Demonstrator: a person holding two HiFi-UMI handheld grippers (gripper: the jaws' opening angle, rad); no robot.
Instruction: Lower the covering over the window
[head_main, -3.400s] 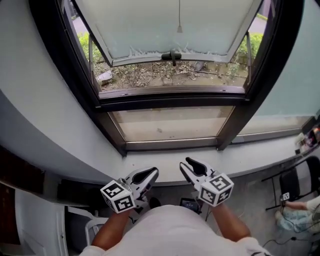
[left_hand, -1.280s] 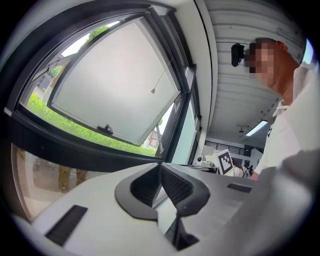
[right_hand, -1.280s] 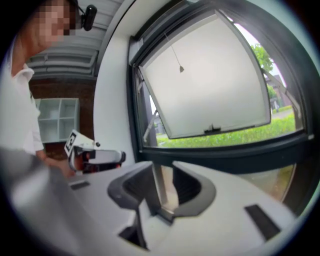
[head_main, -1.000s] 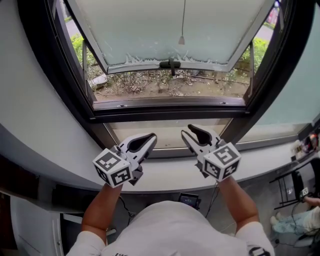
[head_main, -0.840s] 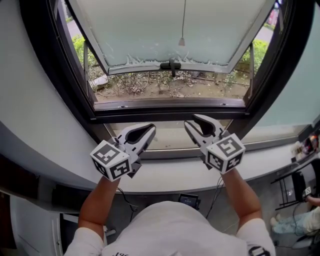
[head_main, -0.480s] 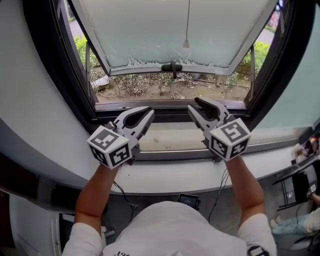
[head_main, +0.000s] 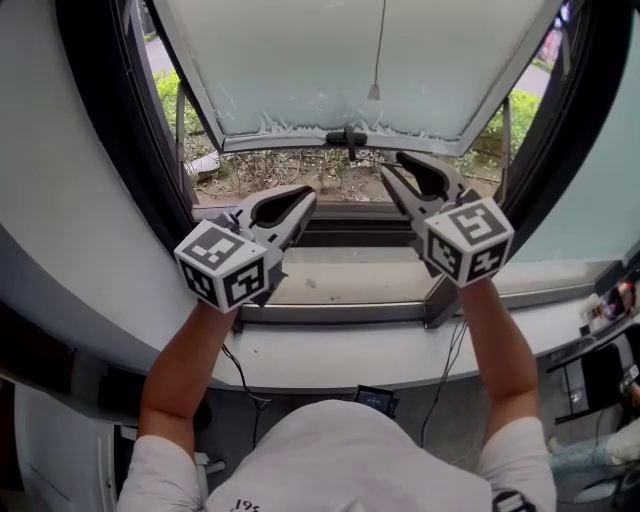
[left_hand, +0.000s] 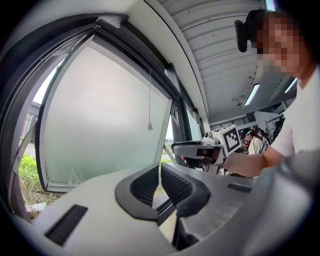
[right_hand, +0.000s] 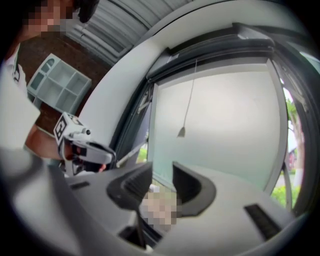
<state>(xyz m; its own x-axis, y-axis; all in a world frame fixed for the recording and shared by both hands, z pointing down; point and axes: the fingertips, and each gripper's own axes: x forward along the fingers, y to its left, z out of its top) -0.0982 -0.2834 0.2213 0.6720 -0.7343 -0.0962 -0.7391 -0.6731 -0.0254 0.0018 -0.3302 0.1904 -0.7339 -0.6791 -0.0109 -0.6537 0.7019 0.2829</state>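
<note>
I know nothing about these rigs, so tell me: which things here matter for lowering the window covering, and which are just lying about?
For the job: pull cord, probably the covering's; window frame; left gripper; right gripper, both empty.
Just about: bushes outside; sill; cable; shelf unit.

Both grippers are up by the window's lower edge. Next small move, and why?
Probably raise the right gripper toward the small weight at the end of the cord, which hangs in front of the frosted pane, above the gripper's tips in the head view. Its jaws stand slightly apart and hold nothing; the left gripper is shut and empty.
</note>
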